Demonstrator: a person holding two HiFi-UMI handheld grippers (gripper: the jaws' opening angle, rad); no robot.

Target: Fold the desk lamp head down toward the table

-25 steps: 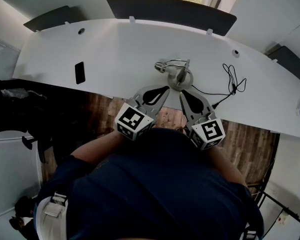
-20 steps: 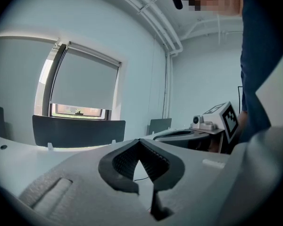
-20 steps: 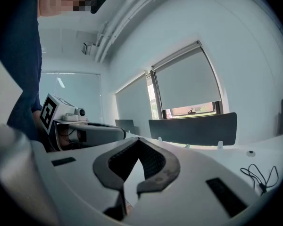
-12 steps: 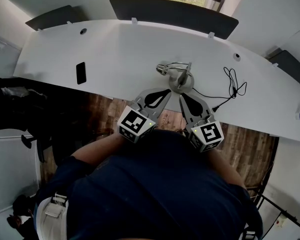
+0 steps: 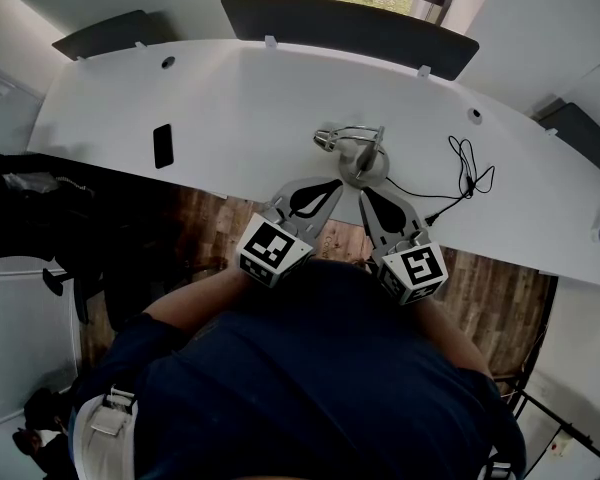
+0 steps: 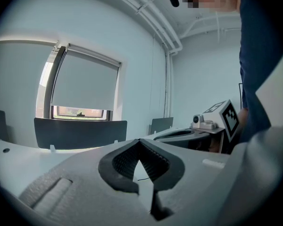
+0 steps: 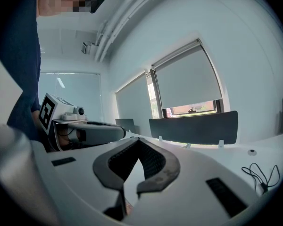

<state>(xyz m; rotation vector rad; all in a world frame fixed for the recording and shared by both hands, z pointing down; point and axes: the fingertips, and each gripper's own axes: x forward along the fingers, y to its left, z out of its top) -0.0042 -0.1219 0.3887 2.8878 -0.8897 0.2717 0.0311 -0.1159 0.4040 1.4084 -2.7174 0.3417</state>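
Across the white desk (image 5: 230, 98) nothing is changing: I am keeping both tongs still at its near edge, left tongs (image 5: 332, 181) and right tongs (image 5: 366, 193) each clenched empty, the desk lamp (image 5: 360, 158) standing just ahead between their tips, so I judge the folding is not advancing
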